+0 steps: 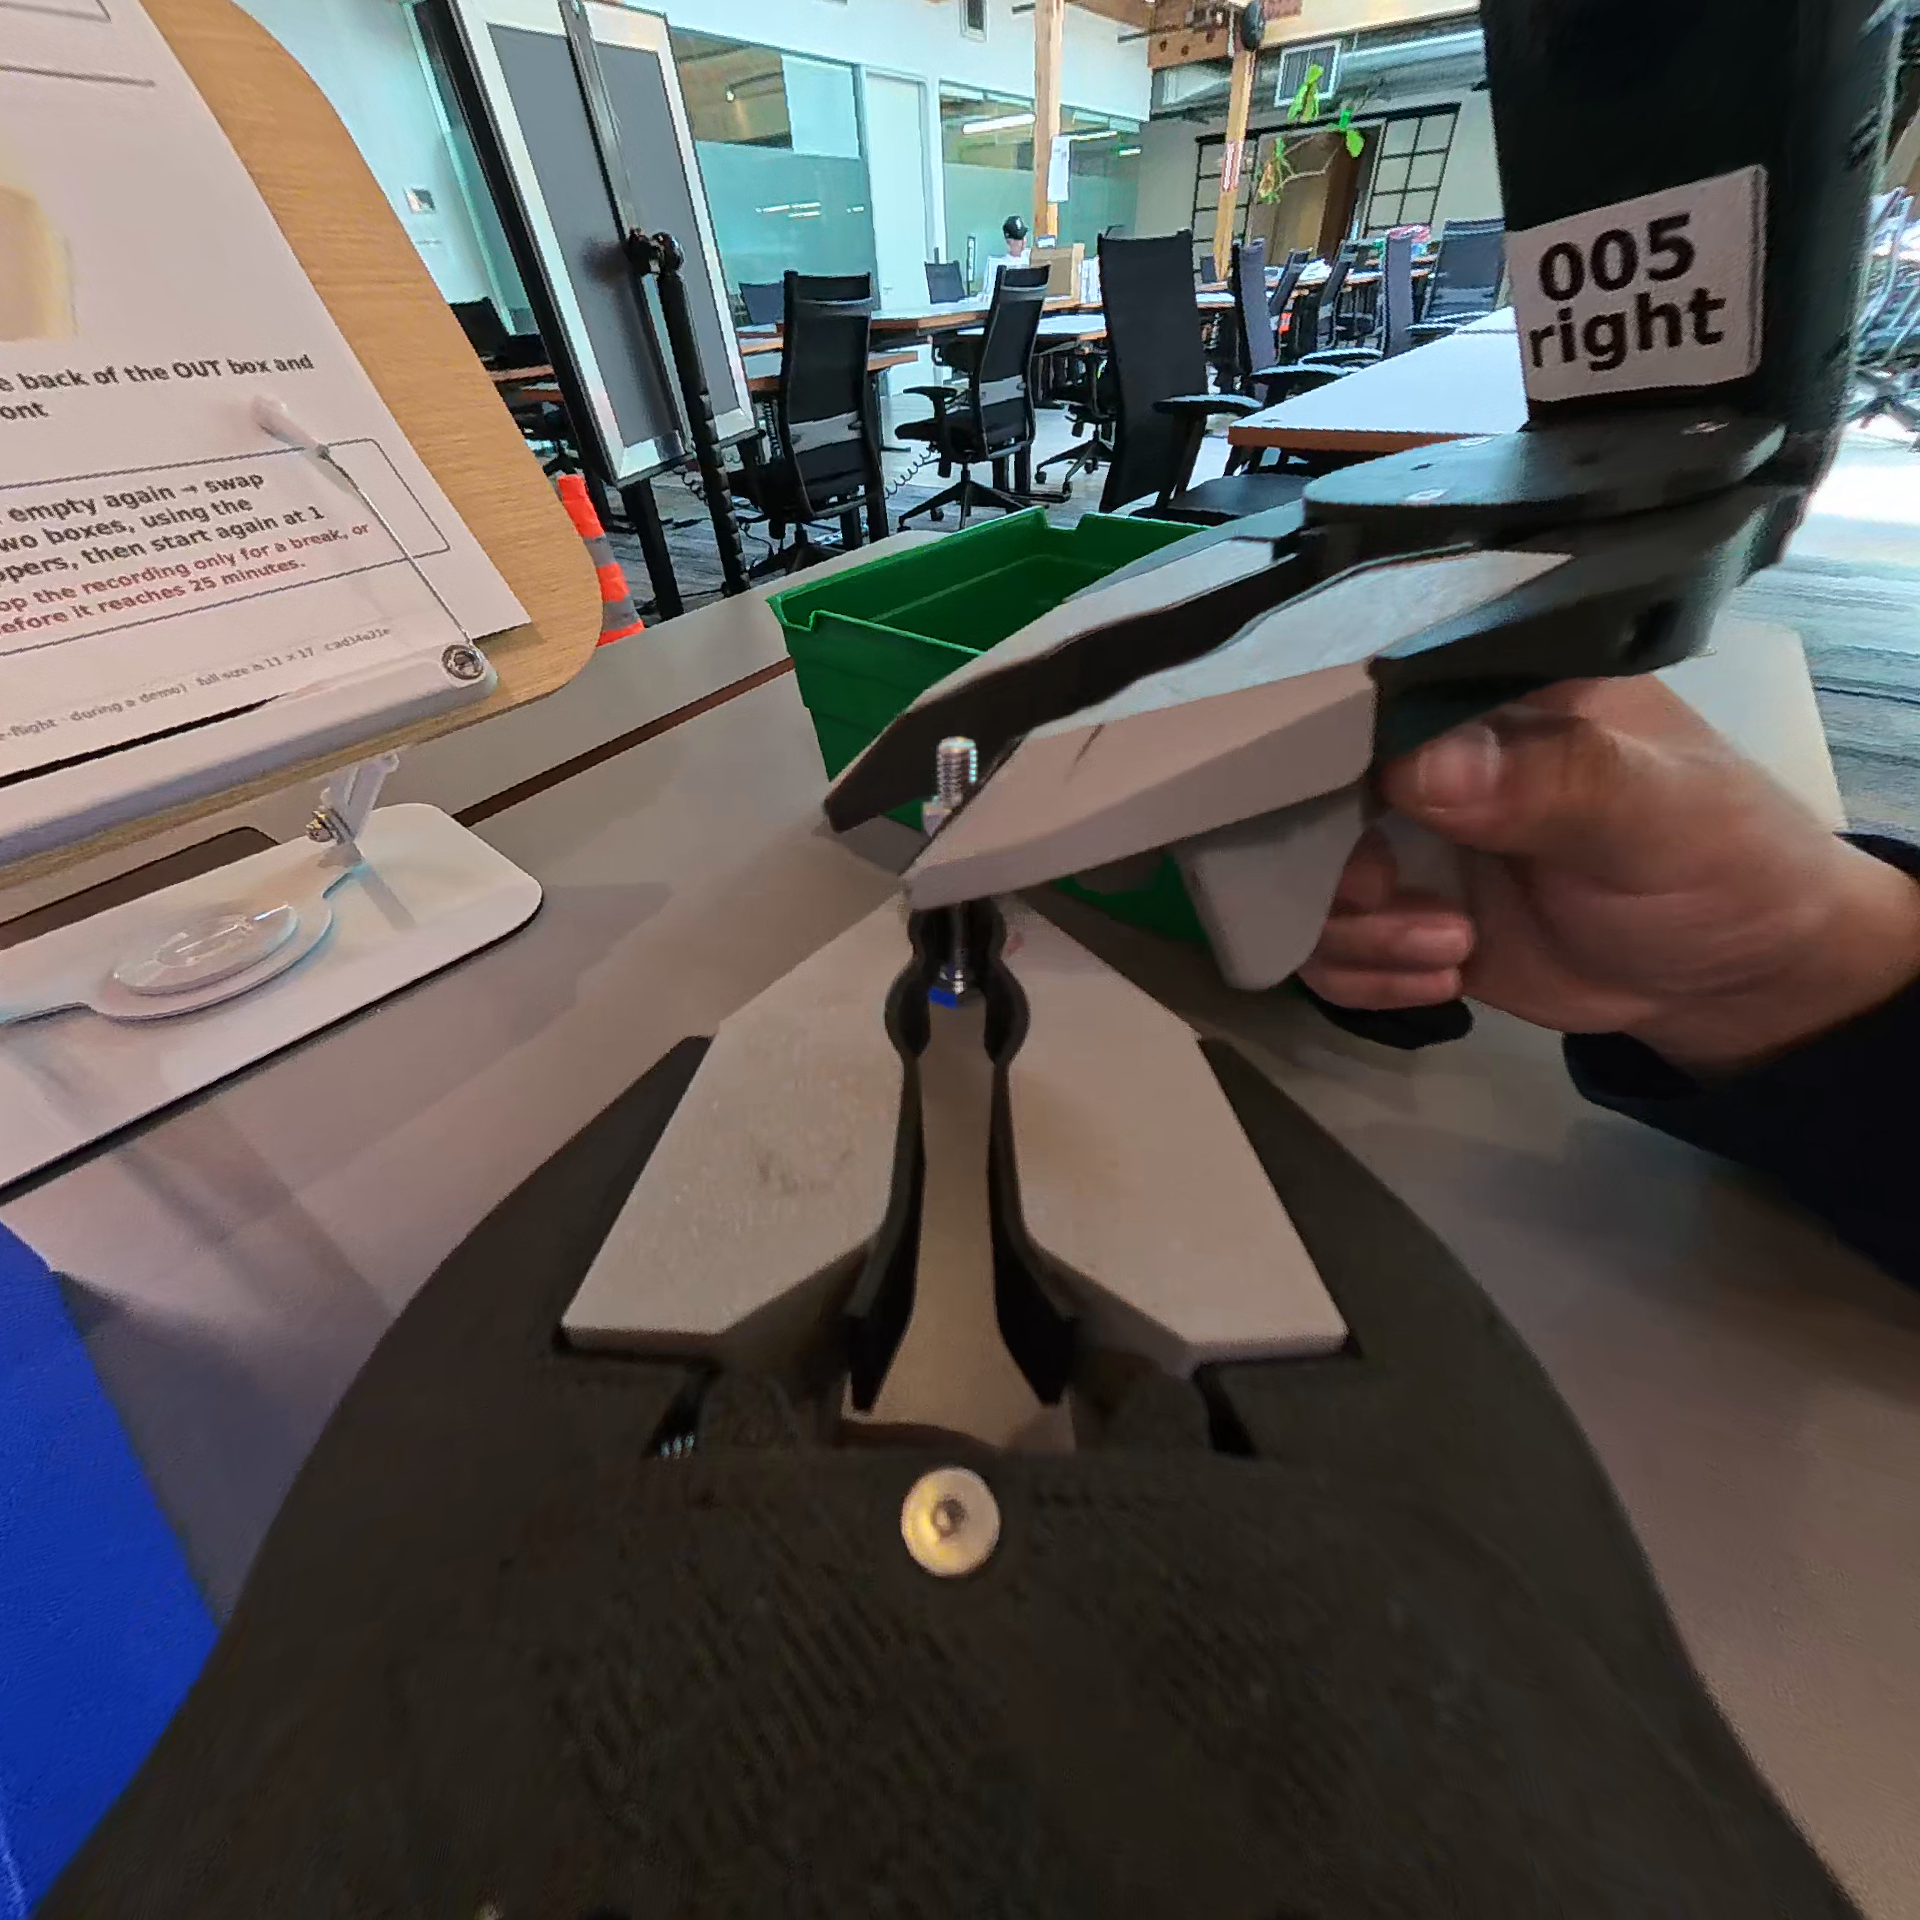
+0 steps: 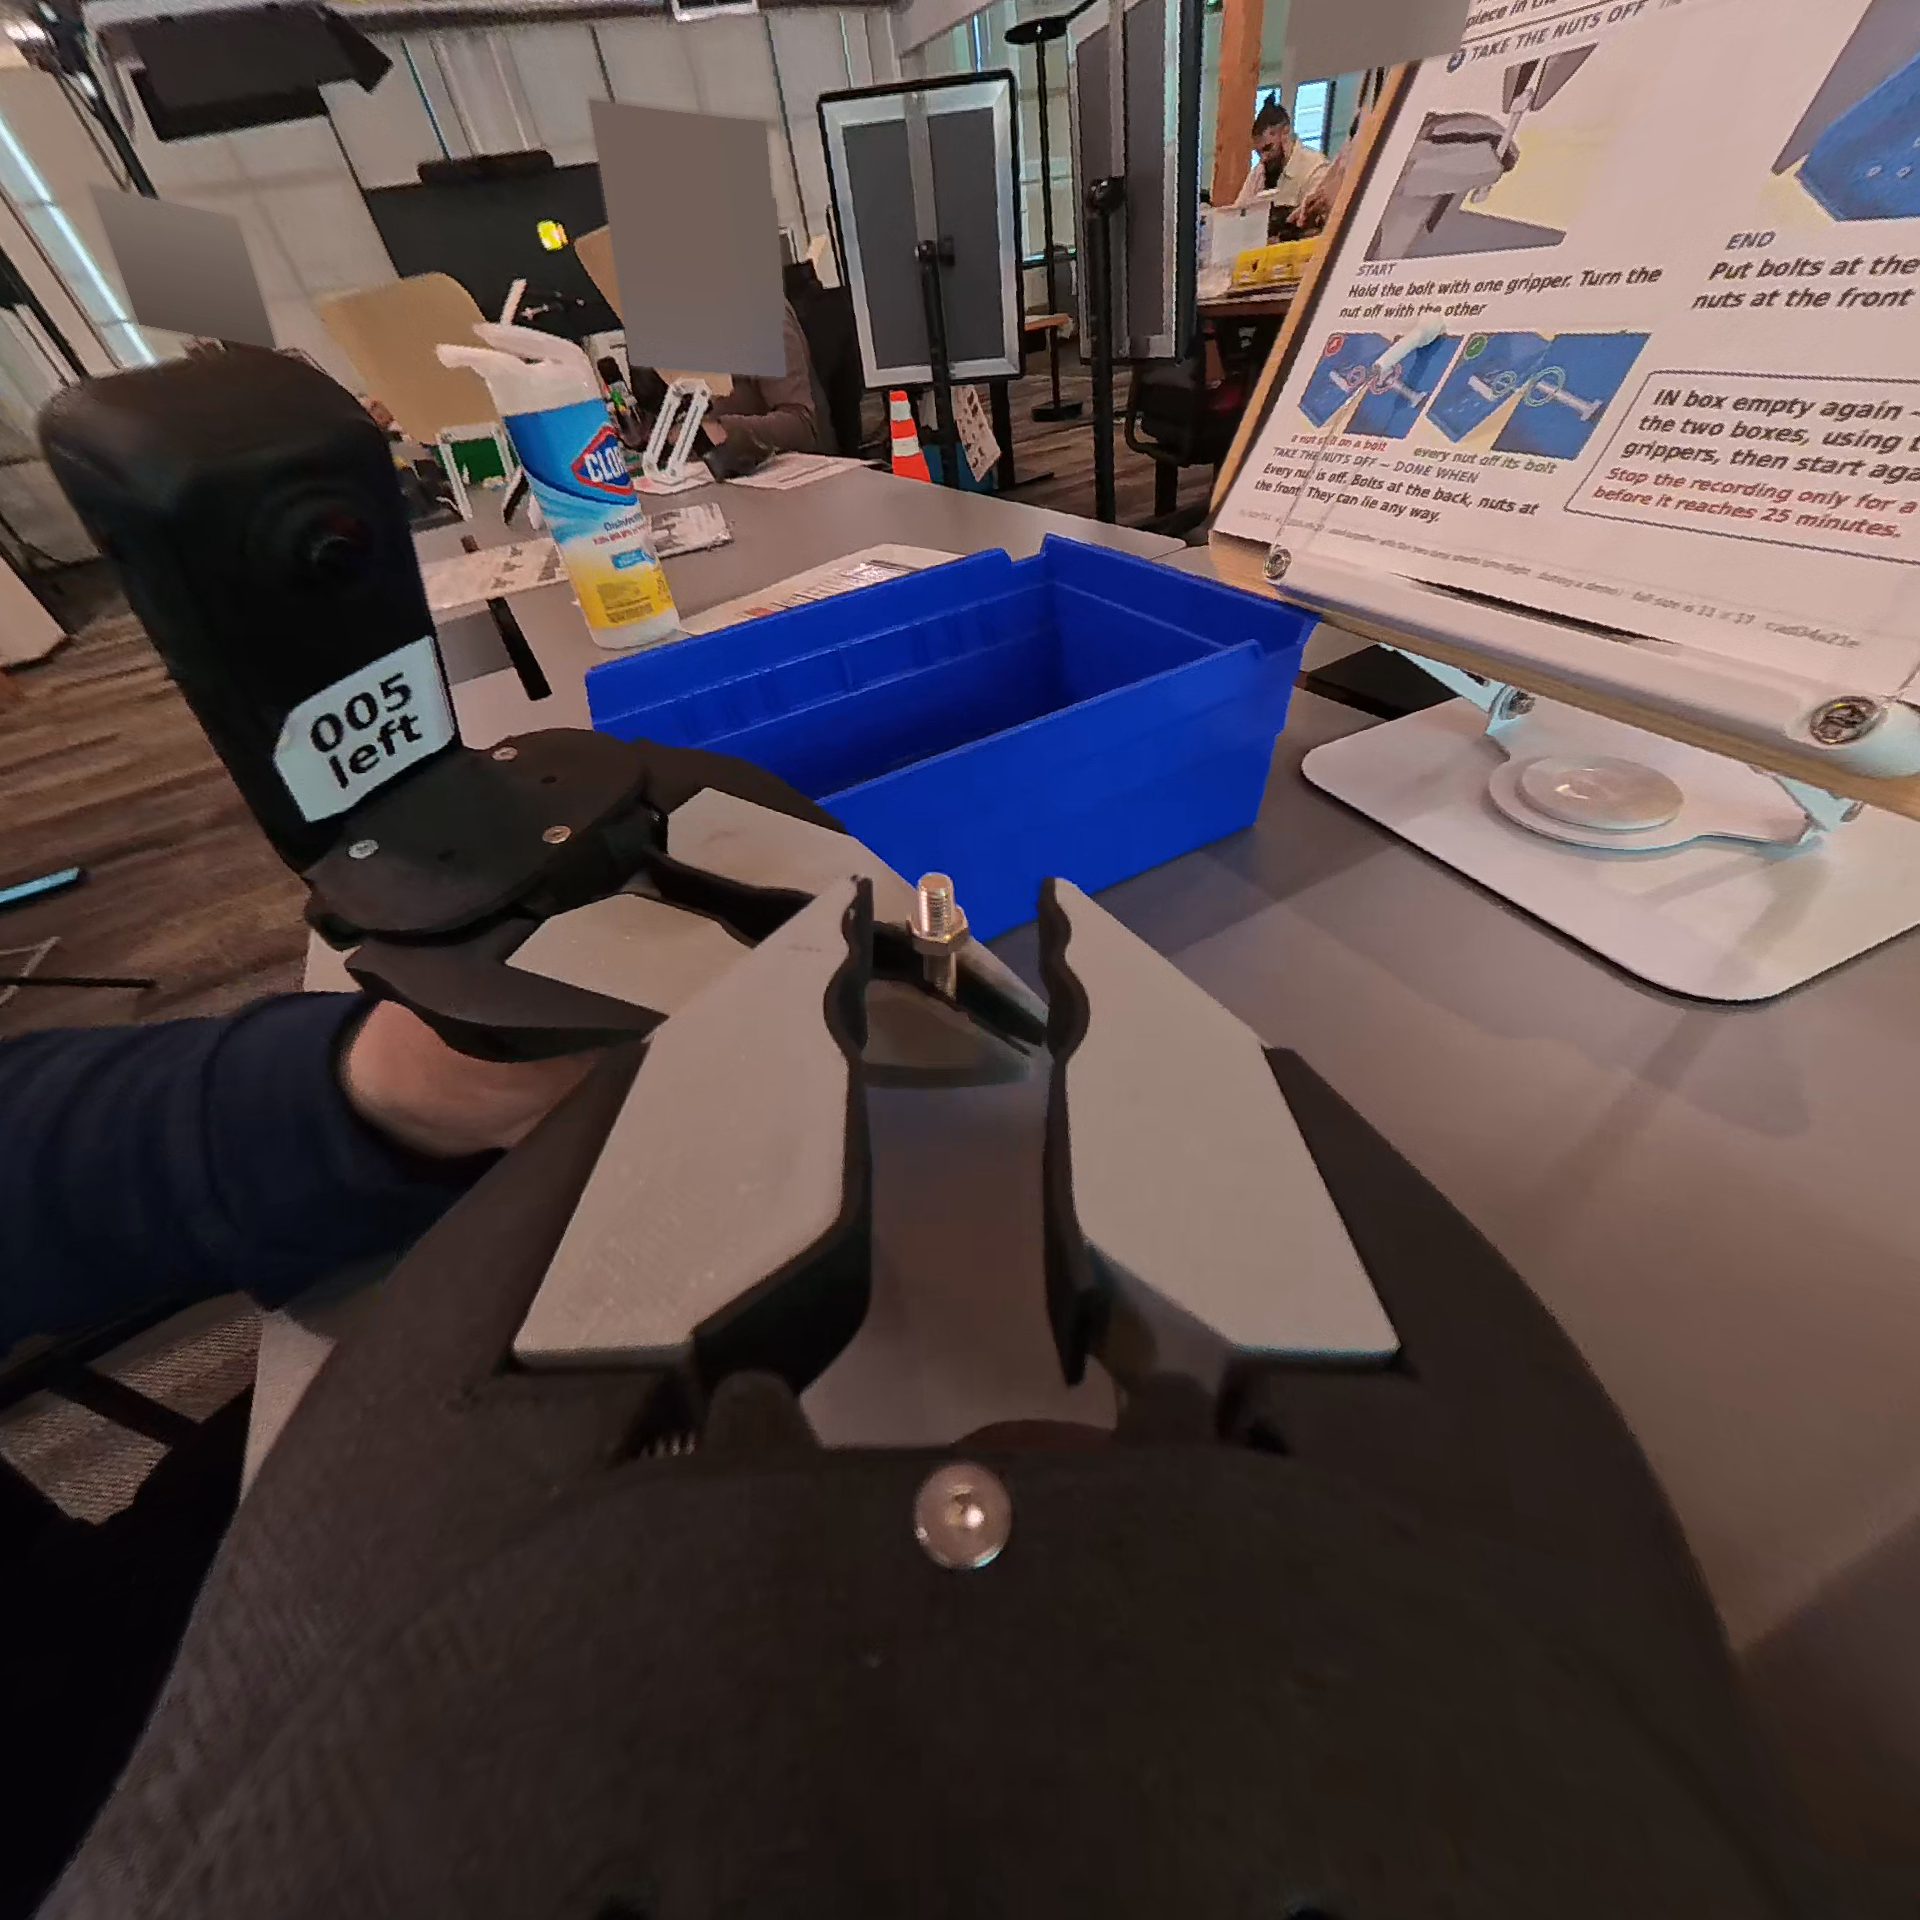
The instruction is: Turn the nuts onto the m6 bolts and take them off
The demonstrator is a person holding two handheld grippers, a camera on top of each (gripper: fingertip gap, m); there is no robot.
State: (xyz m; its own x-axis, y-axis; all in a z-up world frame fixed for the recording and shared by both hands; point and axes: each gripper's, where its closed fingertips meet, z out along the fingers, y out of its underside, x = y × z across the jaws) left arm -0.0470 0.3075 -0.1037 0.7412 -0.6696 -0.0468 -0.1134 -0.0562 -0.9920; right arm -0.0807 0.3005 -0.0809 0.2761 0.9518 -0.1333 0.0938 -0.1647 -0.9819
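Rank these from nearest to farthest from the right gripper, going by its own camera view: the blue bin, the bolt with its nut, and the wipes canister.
From the right gripper:
1. Bolt with its nut: just ahead of the fingertips, upright, held from below by the left gripper.
2. Blue bin: behind the bolt, on the table.
3. Wipes canister: farther back, to the left.

Printed labels on both camera housings [image 1: 1642,296], a branded wipes canister [image 2: 592,499], an instruction sheet [image 2: 1621,343]
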